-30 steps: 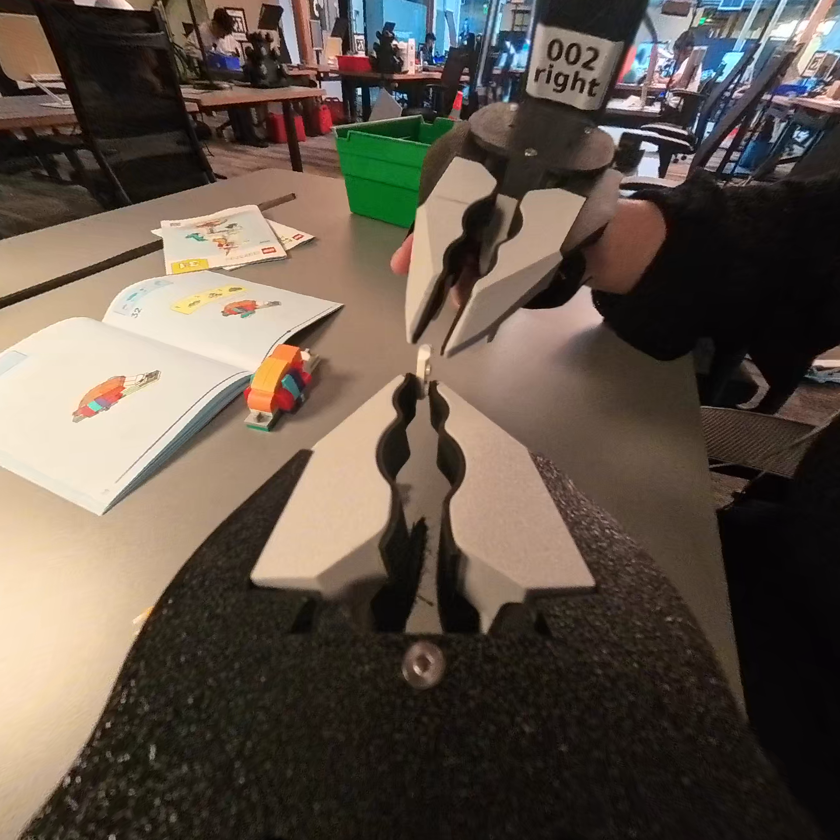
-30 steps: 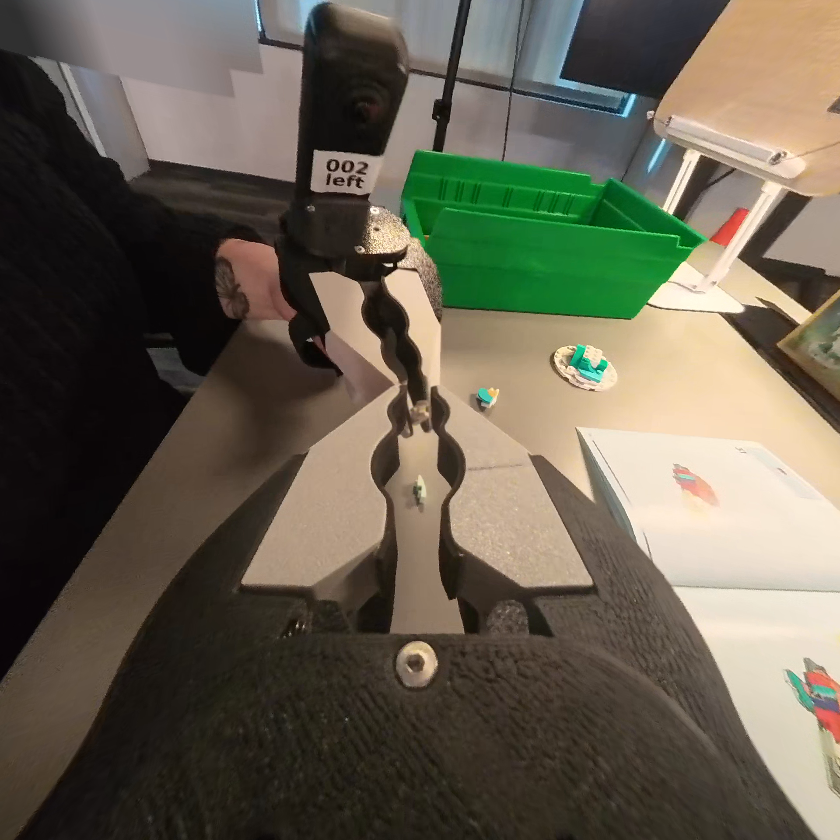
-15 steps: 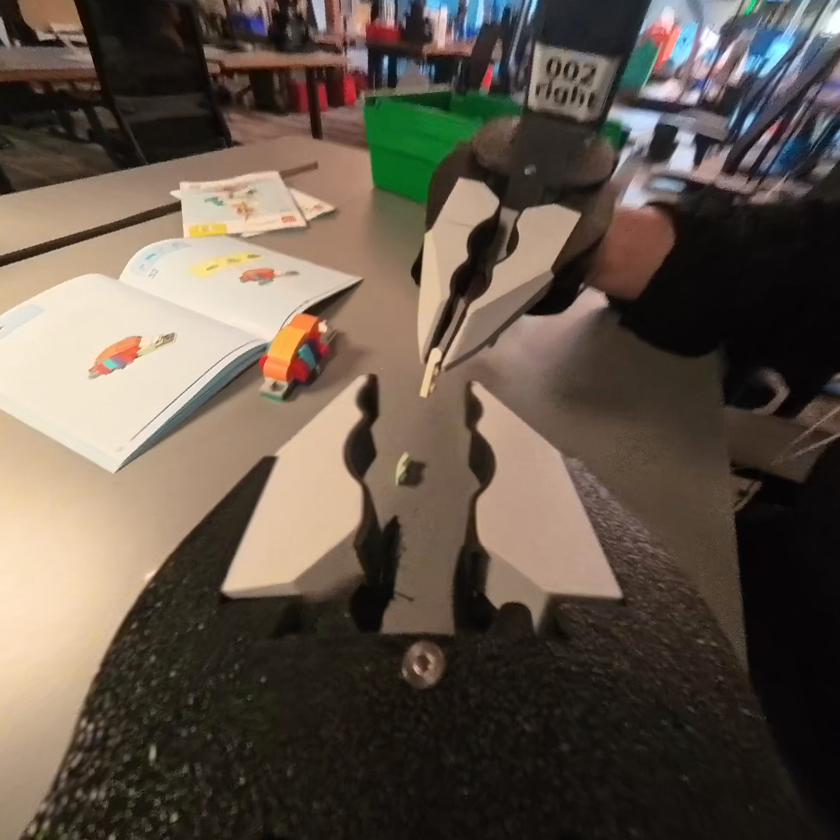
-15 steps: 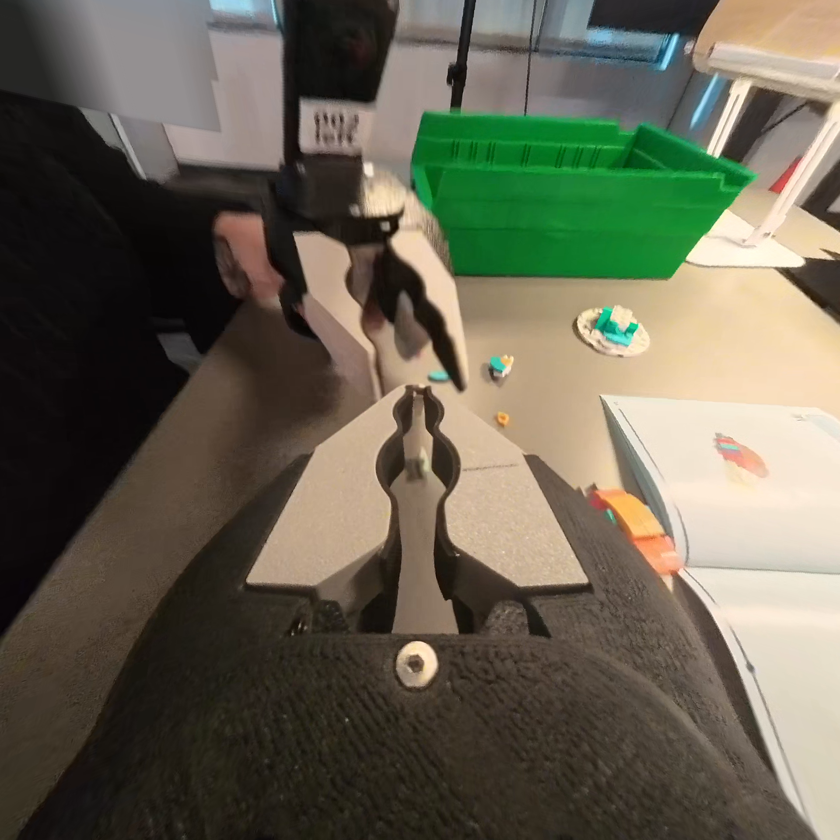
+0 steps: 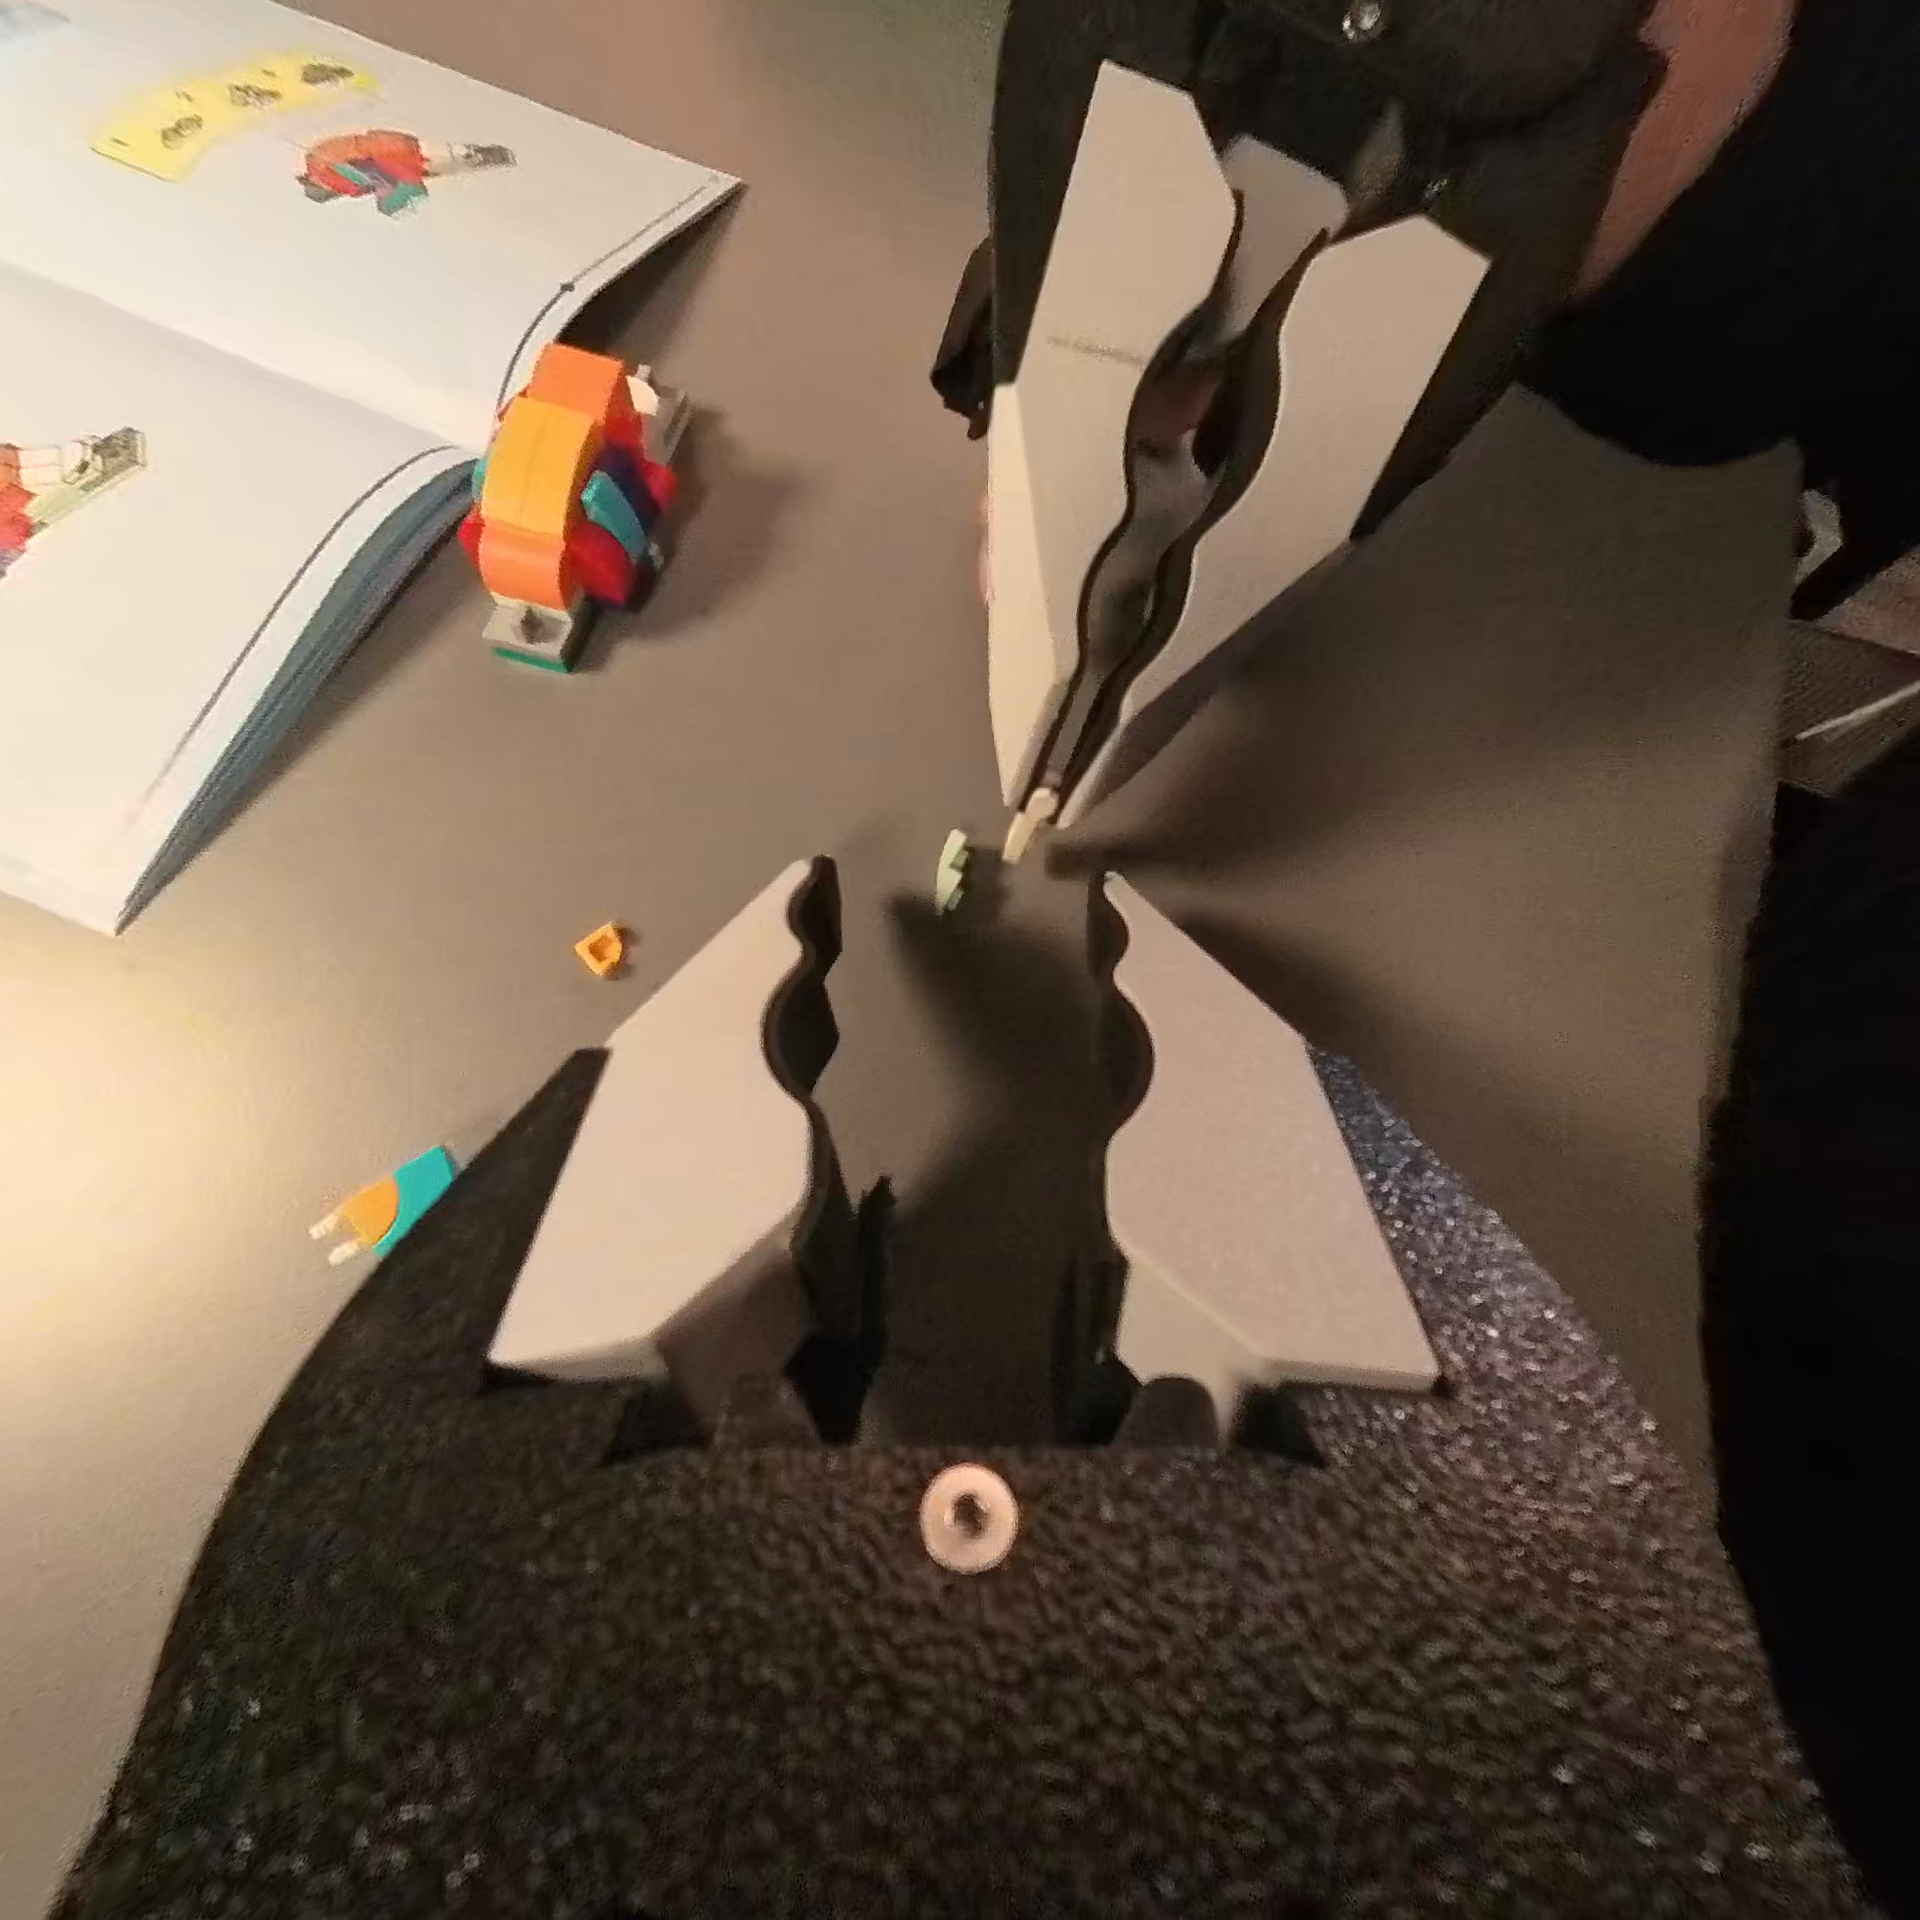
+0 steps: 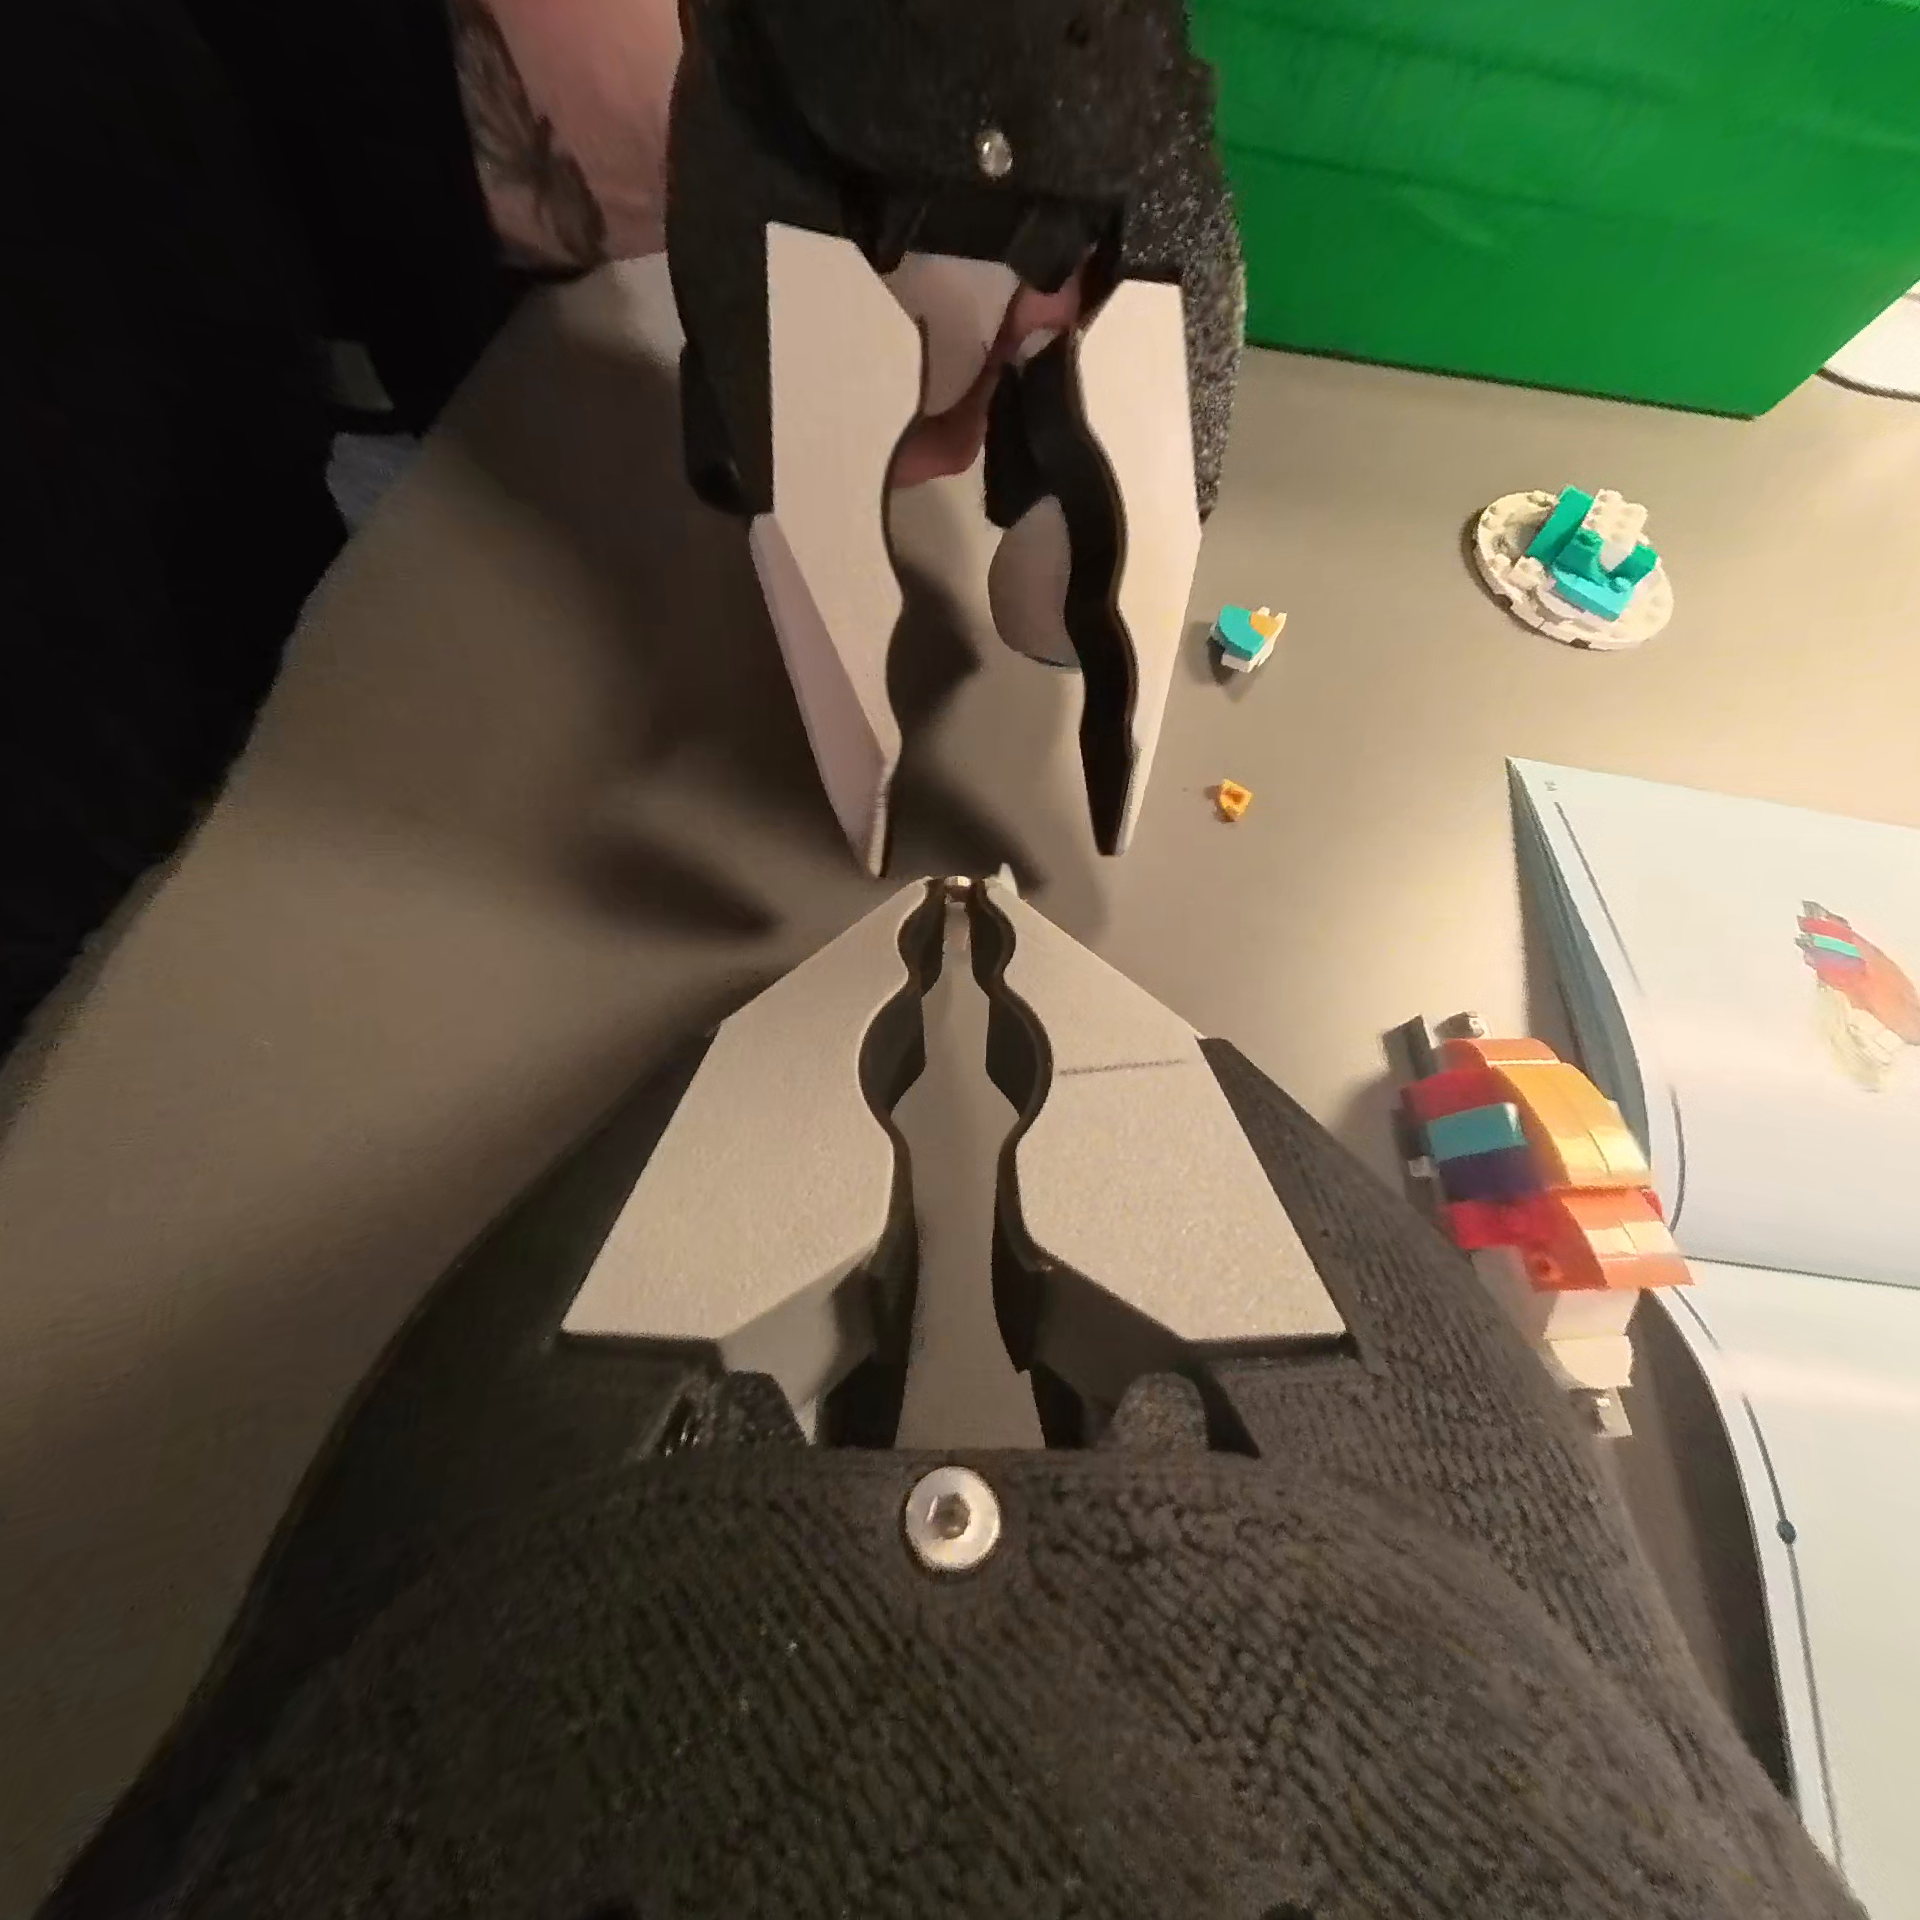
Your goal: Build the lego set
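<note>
Right wrist view – right tool (image 6: 961,896) pinching white piece (image 5: 1029,833), no legible writing.

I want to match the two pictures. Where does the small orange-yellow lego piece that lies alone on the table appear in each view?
Left wrist view: the small orange-yellow piece lies left of centre, just left of the left gripper's left finger.
Right wrist view: it lies right of centre, above the colourful lego model.
Shared landmark: the open instruction booklet, with the model at its edge.
</note>
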